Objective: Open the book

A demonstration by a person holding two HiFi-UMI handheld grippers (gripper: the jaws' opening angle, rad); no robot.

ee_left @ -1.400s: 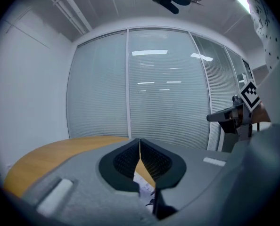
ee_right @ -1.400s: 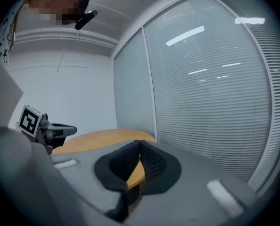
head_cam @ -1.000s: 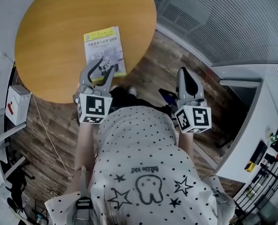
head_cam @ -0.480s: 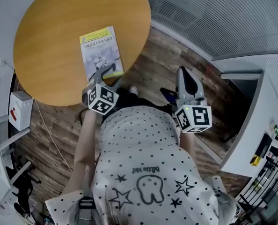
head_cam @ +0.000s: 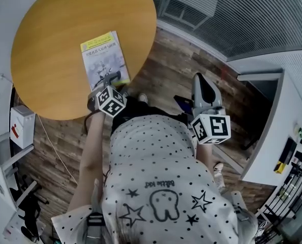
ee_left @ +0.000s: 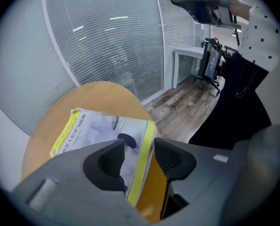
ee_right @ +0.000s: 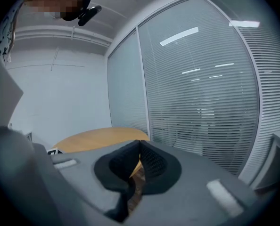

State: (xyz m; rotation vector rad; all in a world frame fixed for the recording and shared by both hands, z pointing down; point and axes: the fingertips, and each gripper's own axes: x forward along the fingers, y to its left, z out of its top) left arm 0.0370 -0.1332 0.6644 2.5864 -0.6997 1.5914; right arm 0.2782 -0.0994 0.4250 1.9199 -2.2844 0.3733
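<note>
A closed book (head_cam: 103,59) with a grey cover and yellow edges lies flat on the round wooden table (head_cam: 49,44), near its front edge. My left gripper (head_cam: 112,79) points steeply down at the book's near end. In the left gripper view the book (ee_left: 95,128) lies below the left gripper (ee_left: 140,155), and its yellow long edge runs through the gap between the two open jaws. Those jaws have just been closing a little, and the pads stand clear of the book. My right gripper (head_cam: 202,79) hangs over the floor right of the table, shut (ee_right: 139,147) on nothing.
A white box (head_cam: 20,126) stands on the wooden floor left of the table. A white desk or cabinet (head_cam: 265,131) is at the right. Glass walls with blinds (ee_left: 107,41) curve behind the table. The person's dotted shirt (head_cam: 156,177) fills the lower middle.
My left gripper has dropped and tipped downward onto the book's near end. The book sits a little further left in the head view. The right gripper has stayed put.
</note>
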